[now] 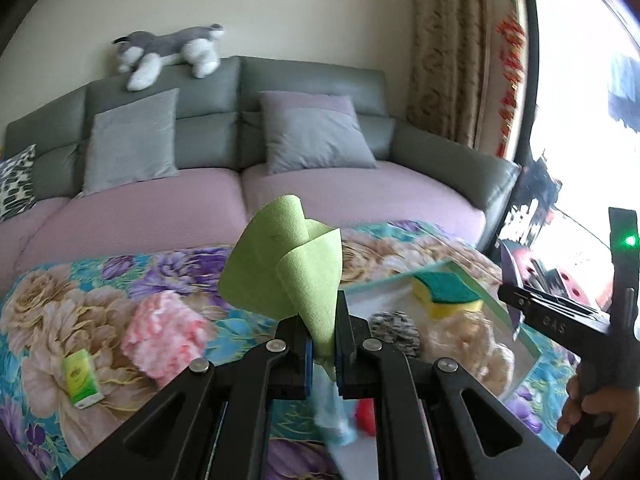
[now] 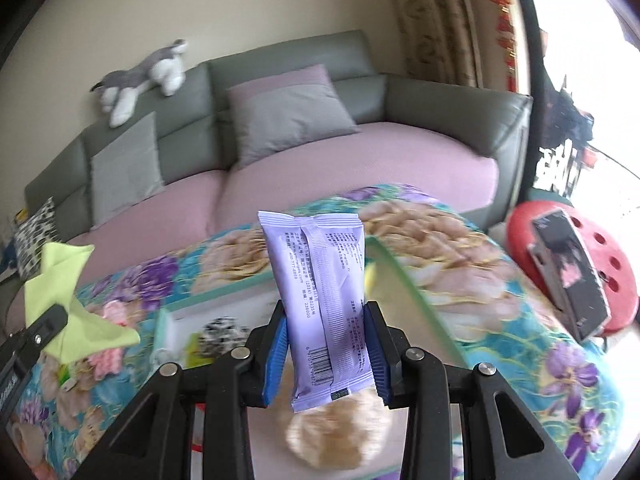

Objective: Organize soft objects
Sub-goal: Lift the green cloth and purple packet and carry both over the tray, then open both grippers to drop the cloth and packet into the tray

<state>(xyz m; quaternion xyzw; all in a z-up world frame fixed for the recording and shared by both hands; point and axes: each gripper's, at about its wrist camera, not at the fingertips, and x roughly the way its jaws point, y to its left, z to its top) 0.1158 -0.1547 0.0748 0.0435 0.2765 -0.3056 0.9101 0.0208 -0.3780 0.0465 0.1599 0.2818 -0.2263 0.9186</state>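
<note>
My left gripper (image 1: 324, 344) is shut on a light green cloth (image 1: 288, 268) that stands up in folds above the floral table cover (image 1: 72, 300). The same cloth (image 2: 64, 292) shows at the left of the right wrist view. My right gripper (image 2: 326, 352) is shut on an upright purple tissue pack (image 2: 324, 296), over a tray (image 2: 404, 280) with a mint-green rim. In the tray (image 1: 528, 356) lie a yellow and green sponge (image 1: 444, 292), a black and white fluffy ball (image 1: 394, 326) and a beige fluffy thing (image 1: 472, 348). A pink fluffy cloth (image 1: 164, 328) and a small green tissue pack (image 1: 82, 376) lie on the cover.
Behind the table stands a grey sofa (image 1: 320, 80) with pink seats, grey cushions (image 1: 132, 140) and a plush husky (image 1: 168, 52) on its back. A red stool (image 2: 616, 276) with a dark box (image 2: 568, 268) is at the right. A hand (image 1: 592, 412) holds the right gripper.
</note>
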